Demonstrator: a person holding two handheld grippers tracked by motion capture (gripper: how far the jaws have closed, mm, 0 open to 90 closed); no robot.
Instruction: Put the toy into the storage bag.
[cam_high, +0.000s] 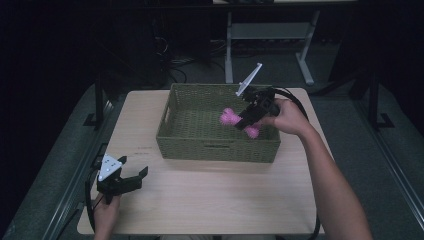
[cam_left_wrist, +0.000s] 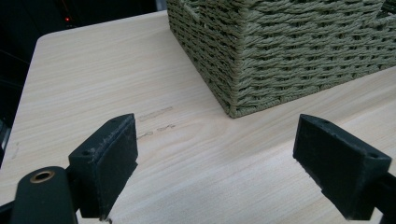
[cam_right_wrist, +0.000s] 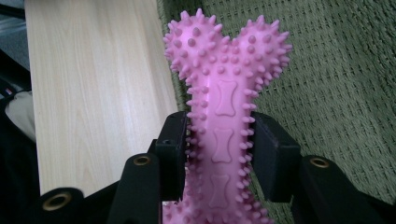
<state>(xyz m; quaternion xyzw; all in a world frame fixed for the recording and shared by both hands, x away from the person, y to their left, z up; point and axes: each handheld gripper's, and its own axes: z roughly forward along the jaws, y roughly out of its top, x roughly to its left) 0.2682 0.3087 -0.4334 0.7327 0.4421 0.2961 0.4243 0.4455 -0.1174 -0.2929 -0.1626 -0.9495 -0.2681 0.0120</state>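
A pink spiky bone-shaped toy (cam_high: 232, 119) (cam_right_wrist: 223, 112) hangs over the inside of the green woven basket (cam_high: 190, 147), clamped by its shaft in my right gripper (cam_high: 246, 121) (cam_right_wrist: 219, 144). Both black jaws press on the shaft, and the knobby end sticks out past them over the basket floor. My left gripper (cam_high: 134, 176) (cam_left_wrist: 215, 158) rests low over the table's front left, open, with bare wood between its jaws. It points toward the basket's near corner (cam_left_wrist: 233, 100), which stands a little ahead of it.
The light wooden table (cam_high: 210, 200) has open surface in front of and to the left of the basket. Its left edge and front edge are close to the left hand. Beyond the table lie a dark floor, cables and a metal frame leg (cam_high: 229, 60).
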